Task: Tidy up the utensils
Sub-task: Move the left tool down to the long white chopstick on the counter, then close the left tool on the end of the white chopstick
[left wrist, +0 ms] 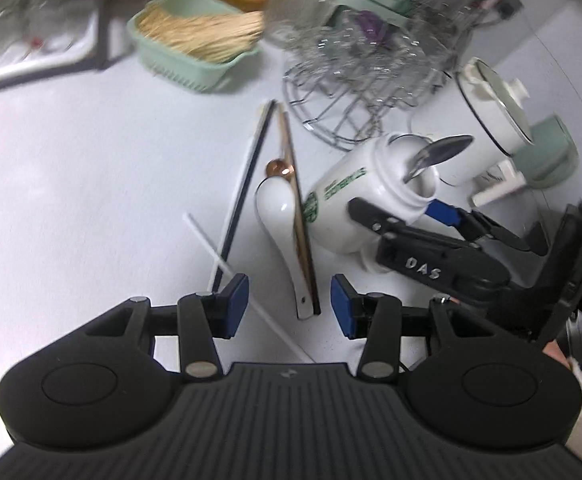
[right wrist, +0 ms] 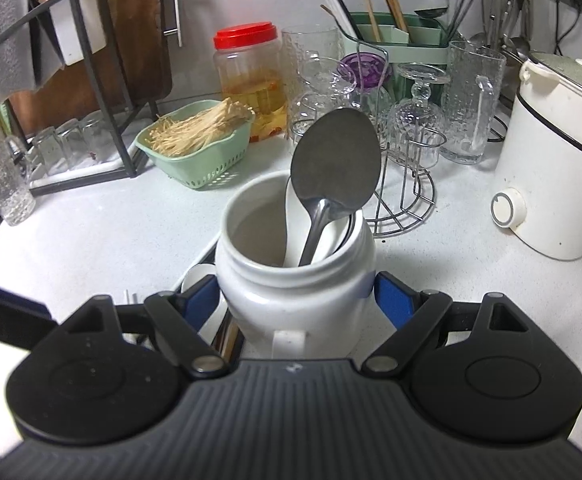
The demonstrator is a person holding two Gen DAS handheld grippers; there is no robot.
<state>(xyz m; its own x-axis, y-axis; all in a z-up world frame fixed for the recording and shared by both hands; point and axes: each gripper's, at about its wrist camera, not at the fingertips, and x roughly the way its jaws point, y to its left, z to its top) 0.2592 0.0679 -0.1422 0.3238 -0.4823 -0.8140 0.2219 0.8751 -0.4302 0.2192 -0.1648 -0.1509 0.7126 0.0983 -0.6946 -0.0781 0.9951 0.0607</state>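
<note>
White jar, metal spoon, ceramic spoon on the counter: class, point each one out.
white jar (right wrist: 295, 304): right wrist view, front of its body.
metal spoon (right wrist: 337, 156): right wrist view, back of its bowl.
ceramic spoon (left wrist: 277, 210): left wrist view, its bowl.

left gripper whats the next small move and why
Probably lower the left gripper onto the white ceramic spoon handle lying just ahead of its open jaws. The right gripper already holds the white jar, which has room for it.

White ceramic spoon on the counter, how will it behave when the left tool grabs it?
The ceramic spoon looks glazed, so probably slippery against the pads. Likely stiff and brittle; a drop could chip it. A brown chopstick lies across it, so lifting will probably drag or flip that. The left tool is open above its handle.
</note>
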